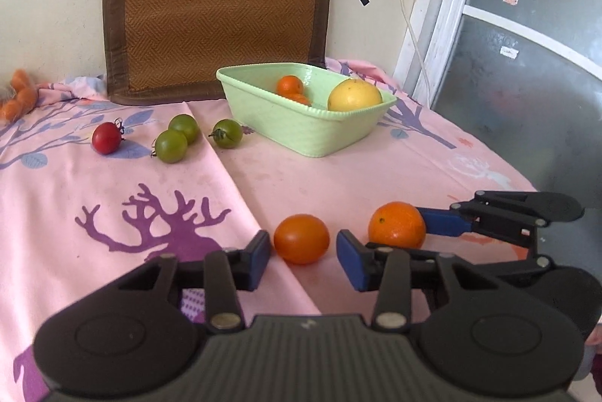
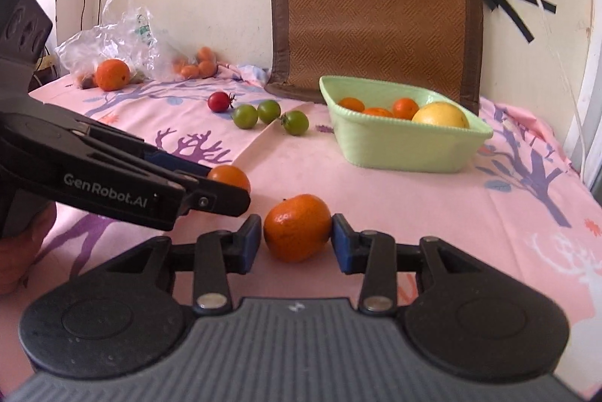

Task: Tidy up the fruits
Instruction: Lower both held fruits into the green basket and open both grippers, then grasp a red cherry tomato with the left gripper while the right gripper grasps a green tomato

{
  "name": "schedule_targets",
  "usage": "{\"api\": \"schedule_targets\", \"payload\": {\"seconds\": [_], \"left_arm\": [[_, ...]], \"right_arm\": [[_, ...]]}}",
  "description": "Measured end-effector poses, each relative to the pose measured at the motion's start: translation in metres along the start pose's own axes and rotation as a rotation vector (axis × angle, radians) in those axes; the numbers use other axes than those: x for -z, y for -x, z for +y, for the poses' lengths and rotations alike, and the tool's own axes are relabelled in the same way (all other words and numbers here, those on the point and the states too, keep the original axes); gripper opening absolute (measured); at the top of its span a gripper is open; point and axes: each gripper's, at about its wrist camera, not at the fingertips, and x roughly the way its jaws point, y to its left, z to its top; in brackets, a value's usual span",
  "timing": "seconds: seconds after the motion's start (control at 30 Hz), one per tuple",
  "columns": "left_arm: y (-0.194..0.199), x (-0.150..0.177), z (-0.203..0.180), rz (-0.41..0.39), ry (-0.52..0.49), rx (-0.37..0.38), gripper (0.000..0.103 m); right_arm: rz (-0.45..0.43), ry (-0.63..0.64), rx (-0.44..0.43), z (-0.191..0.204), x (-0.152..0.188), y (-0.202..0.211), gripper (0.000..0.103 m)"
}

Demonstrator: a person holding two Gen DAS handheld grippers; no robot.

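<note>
my right gripper [image 2: 296, 239] bracketed a mandarin [image 2: 297, 227] on the pink tablecloth [image 2: 432, 210], pads not clearly gripping; the left gripper [image 2: 210, 181] reached toward another mandarin [image 2: 230, 177].

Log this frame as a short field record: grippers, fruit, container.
left gripper: open around a smooth orange fruit on the pink cloth, gaps both sides
right gripper: straddling a dimpled orange mandarin, pads at its sides, grip unclear
pale green rectangular dish: holds a yellow citrus and small oranges
loose: one red tomato, three green tomatoes
</note>
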Motion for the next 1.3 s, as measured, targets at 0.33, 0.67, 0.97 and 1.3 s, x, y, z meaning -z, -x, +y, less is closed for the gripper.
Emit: {"api": "schedule_targets", "payload": {"seconds": [0.33, 0.67, 0.97, 1.3], "left_arm": [[-0.024, -0.081, 0.01, -0.08, 0.064, 0.076, 0.032], [-0.107, -0.131, 0.045, -0.011, 0.184, 0.075, 0.033], [-0.085, -0.134, 0.053, -0.073, 0.16, 0.053, 0.044], [0.002, -0.088, 0.151, -0.085, 0.218, -0.178, 0.044]], "right_arm": [[-0.198, -0.059, 0.089, -0.035, -0.034, 0.002, 0.04], [-0.197, -0.074, 0.162, -0.066, -0.054, -0.053, 0.041], [-0.262, -0.148, 0.132, -0.079, -0.05, -0.045, 0.051], [-0.347, -0.247, -0.023, -0.069, -0.061, -0.015, 0.04]]}}
